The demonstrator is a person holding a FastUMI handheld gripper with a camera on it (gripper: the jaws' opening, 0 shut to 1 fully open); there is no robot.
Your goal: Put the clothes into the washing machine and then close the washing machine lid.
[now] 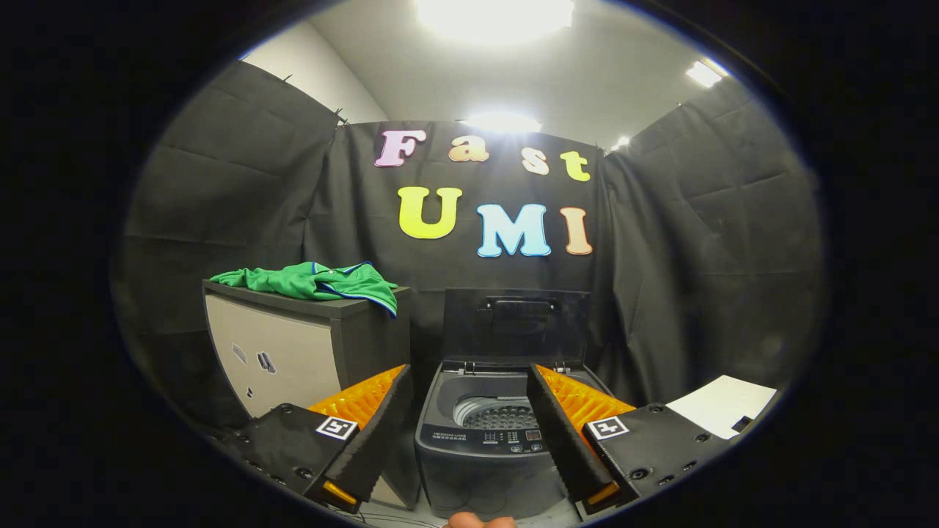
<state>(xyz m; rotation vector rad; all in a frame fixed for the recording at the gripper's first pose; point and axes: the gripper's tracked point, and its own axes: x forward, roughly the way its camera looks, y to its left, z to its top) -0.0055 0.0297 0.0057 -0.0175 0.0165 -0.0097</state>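
Green cloth is the thing to look for: the green shirt [315,281] lies in a heap on top of a dark cabinet [293,352], in the left middle of the frame. It has a thin blue trim. Nothing is holding it.

The washing machine [480,433] sits low in the middle of the frame, just right of the cabinet. Its lid [516,319] stands straight up at the back, so the top is wide open. You can see the shiny drum [499,414] inside, and no clothes show in the part of it you can see.

The tongs [469,433] are wide apart and hold nothing. The washing machine shows in the gap between the two fingers, a bit ahead of them. The shirt is up and to the left, well apart from them.

So I think the job has not really begun. The shirt must be picked up, dropped in the drum, and then the lid pushed down. A white sheet [722,405] lies at the lower right.
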